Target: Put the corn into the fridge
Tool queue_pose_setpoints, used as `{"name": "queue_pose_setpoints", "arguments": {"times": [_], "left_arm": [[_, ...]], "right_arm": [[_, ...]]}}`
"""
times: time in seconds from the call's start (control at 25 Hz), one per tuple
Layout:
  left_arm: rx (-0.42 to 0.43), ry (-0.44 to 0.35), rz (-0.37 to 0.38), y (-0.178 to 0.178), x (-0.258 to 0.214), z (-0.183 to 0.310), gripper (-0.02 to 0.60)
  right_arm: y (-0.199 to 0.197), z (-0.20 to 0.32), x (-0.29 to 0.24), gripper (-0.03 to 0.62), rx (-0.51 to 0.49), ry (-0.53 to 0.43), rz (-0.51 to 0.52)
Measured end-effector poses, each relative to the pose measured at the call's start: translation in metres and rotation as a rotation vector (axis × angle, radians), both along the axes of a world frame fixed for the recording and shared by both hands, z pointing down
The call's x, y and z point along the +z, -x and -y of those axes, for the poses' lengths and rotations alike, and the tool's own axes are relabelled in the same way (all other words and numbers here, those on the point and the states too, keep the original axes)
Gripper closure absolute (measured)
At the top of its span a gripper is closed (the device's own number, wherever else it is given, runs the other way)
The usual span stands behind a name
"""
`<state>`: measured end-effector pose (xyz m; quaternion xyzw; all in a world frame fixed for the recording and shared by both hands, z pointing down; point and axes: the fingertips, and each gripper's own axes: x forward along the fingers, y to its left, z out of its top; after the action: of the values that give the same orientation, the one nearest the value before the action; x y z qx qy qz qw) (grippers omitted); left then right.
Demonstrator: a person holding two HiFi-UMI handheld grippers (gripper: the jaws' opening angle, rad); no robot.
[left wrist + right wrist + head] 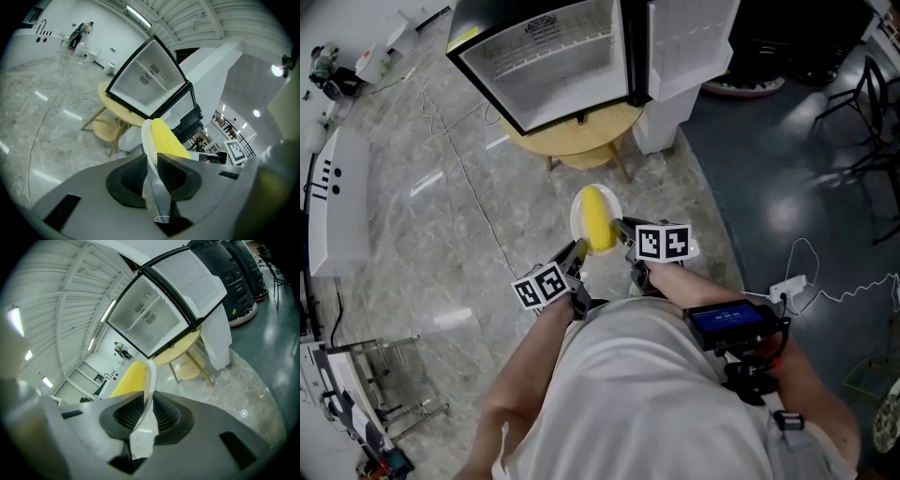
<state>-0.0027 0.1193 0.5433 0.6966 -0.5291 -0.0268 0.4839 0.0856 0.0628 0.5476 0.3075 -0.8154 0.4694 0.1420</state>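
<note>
I see the corn [598,220] lying lengthwise on a small white plate [576,217], held in the air in front of the person's body, above the marble floor [422,187]. The cob is yellow and fills most of the plate.

Both tools carry that plate. The left gripper [577,249] has its jaws clamped on the near left edge, and in its own view the ribbed pads press on the thin rim from both sides. The right gripper [622,230] pinches the near right edge the same way. The marker cubes [662,243] sit just behind the jaws on each side.

Ahead stands the fridge [553,56], a small black-framed box on a round wooden table [581,136]. Its door [689,42] is swung open to the right, showing a white inside with a shelf. The plate is well short of the opening. A thin cable [464,178] trails across the floor to the left.
</note>
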Motion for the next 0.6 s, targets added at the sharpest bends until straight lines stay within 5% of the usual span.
{"name": "queue_pose_setpoints", "arguments": {"times": [0.6], "left_arm": [[-0.01, 0.009, 0.004, 0.017, 0.003, 0.048, 0.511]], "right_arm": [[0.018, 0.049, 0.002, 0.534, -0.022, -0.004, 0.004]]}}
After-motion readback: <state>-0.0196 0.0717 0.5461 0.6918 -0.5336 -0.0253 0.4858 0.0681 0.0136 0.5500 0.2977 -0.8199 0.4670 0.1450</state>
